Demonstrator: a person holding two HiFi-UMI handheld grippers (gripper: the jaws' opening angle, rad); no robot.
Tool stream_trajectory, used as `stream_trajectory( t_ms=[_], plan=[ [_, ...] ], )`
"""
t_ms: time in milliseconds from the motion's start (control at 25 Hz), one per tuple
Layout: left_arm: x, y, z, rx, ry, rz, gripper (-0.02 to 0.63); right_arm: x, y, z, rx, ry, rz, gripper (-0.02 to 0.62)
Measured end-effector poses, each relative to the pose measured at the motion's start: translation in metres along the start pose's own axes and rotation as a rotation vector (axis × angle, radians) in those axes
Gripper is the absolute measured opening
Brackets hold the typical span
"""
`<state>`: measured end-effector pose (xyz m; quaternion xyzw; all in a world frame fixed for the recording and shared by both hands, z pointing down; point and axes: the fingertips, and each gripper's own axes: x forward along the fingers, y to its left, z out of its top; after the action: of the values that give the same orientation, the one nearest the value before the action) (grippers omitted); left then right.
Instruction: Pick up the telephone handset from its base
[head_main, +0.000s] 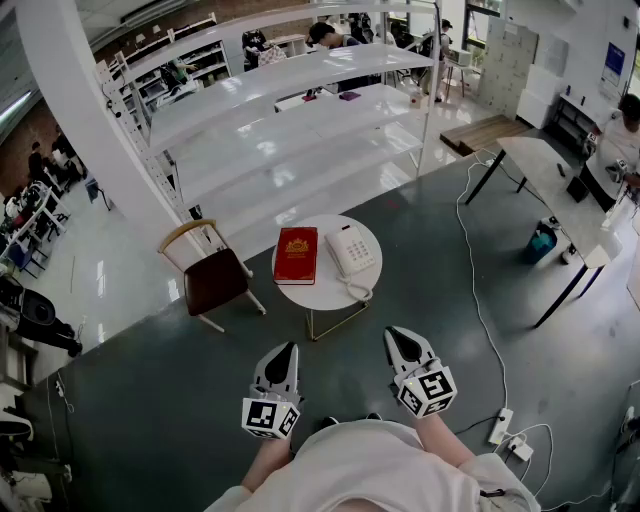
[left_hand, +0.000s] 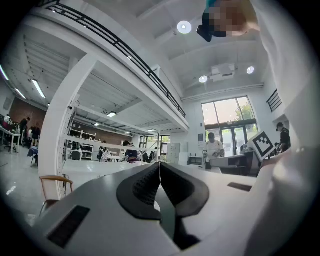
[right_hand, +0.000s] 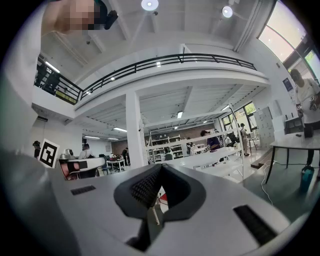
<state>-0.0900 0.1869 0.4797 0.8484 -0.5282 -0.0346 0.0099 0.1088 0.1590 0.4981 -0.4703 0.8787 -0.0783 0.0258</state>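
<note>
In the head view a white telephone (head_main: 351, 251) sits on the right half of a small round white table (head_main: 323, 291). Its handset (head_main: 338, 254) rests on the base, and a coiled cord (head_main: 359, 291) hangs off the near edge. My left gripper (head_main: 289, 347) and right gripper (head_main: 393, 332) are held level well short of the table, over the dark floor. Both point toward the table. In the left gripper view the left gripper (left_hand: 160, 165) has its jaws closed together with nothing between them. The right gripper (right_hand: 161, 168) in its own view is likewise shut and empty.
A red book (head_main: 296, 255) lies on the table left of the phone. A wooden chair (head_main: 212, 277) stands to the left, with white shelving (head_main: 300, 130) behind. A long table (head_main: 556, 192) is at the right. A cable and power strip (head_main: 500, 425) lie on the floor at the right.
</note>
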Motion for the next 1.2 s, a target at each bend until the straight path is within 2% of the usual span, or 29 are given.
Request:
stream_trajectory(
  t_ms=[600,1200],
  plan=[
    [-0.008,0.017,0.001,0.008,-0.003,-0.011,0.021,0.005,0.008,-0.003,0.009,-0.006,-0.044,0.007],
    [-0.027,0.056,-0.017,0.000,0.018,-0.057,0.021,0.017,0.043,-0.011,-0.015,-0.011,-0.117,0.008]
  ],
)
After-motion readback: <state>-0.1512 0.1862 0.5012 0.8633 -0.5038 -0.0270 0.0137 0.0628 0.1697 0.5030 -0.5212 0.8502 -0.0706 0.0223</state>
